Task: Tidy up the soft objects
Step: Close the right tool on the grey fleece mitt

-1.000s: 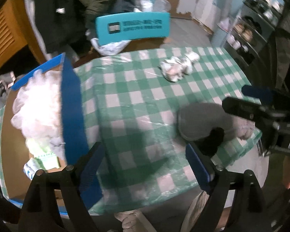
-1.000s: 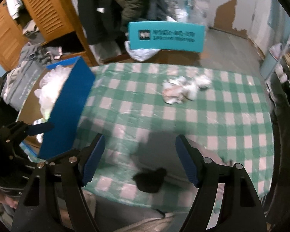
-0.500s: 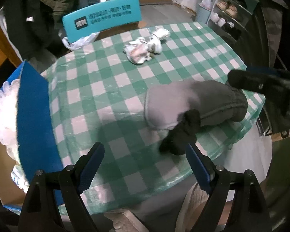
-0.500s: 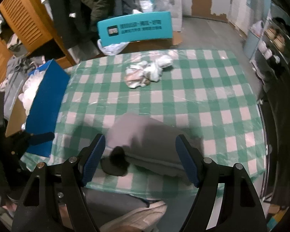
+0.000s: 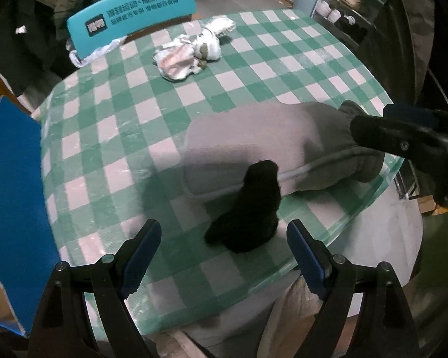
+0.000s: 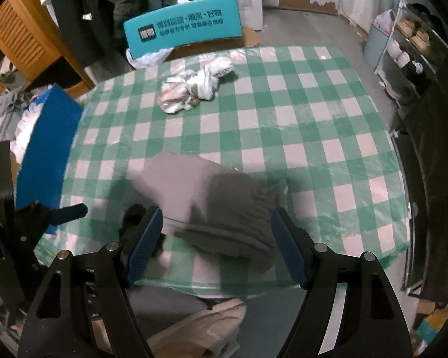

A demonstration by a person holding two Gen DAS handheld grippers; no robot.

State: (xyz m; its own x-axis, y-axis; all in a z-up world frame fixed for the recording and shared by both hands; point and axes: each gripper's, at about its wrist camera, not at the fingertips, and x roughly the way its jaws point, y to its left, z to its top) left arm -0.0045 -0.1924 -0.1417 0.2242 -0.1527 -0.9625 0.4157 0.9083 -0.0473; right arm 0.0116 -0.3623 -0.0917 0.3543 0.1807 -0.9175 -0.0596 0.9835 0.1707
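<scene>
Left wrist view
Left gripper (image 5: 224, 255): jaws spread, nothing held.
Grey garment (image 5: 277, 146): folded, bulky, near table's front edge.
Black sock (image 5: 248, 208): on garment's near side, just ahead of jaws.
Checked table (image 5: 128, 125): bare centre.

Right wrist view
Right gripper (image 6: 216, 246): spread wide, over garment (image 6: 206, 200), grasping nothing.
White cloth bundle (image 6: 194, 89): far side.
Blue box (image 6: 46, 146): left edge.

Left claw (image 5: 224, 256) open above black soft item (image 5: 248, 208), seemingly touching grey garment (image 5: 271, 143).
</scene>
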